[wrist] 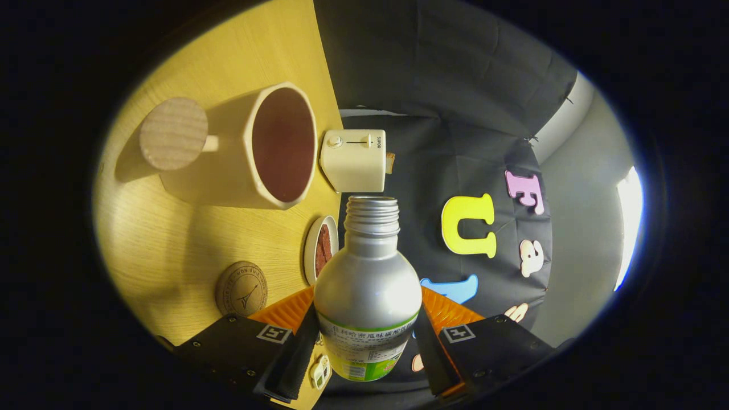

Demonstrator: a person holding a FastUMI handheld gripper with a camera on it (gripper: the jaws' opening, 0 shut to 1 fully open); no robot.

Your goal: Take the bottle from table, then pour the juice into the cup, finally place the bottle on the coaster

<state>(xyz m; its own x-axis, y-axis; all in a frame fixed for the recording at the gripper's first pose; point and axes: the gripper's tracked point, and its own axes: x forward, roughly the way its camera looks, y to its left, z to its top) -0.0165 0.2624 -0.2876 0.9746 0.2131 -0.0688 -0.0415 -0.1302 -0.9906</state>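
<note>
Silver metal forms the bottle [367,285], which is clamped between the two fingers [296,347] of the gripper [367,350], one finger pressing on each side of its labelled lower body. Gripper view: the whole scene appears rotated, so the bottle is tipped sideways with its neck leading ahead of the fingers. Its threaded mouth is open and uncapped. A green band edges the label where the fingers hold it.

Beyond the mouth, the pale wooden worktop [171,245] runs up to its far edge, where the dark booth wall begins. A cream, faceted cup [250,151] with a dark reddish interior stands on the worktop near that edge, its opening turned toward the camera; a round wooden disc handle [173,134] projects from its side. The bottle mouth lies near the cup rim but clear of it, not touching.

A small cream appliance [353,160] with a knob and a slider sits at the worktop's edge just beside the cup. A white dish [320,249] holding something reddish-brown rests close to the same edge, just beside the bottle's shoulder. A round cork-coloured coaster [241,288] with a stamped design lies on the worktop just ahead of one finger, apart from the cup.
</note>
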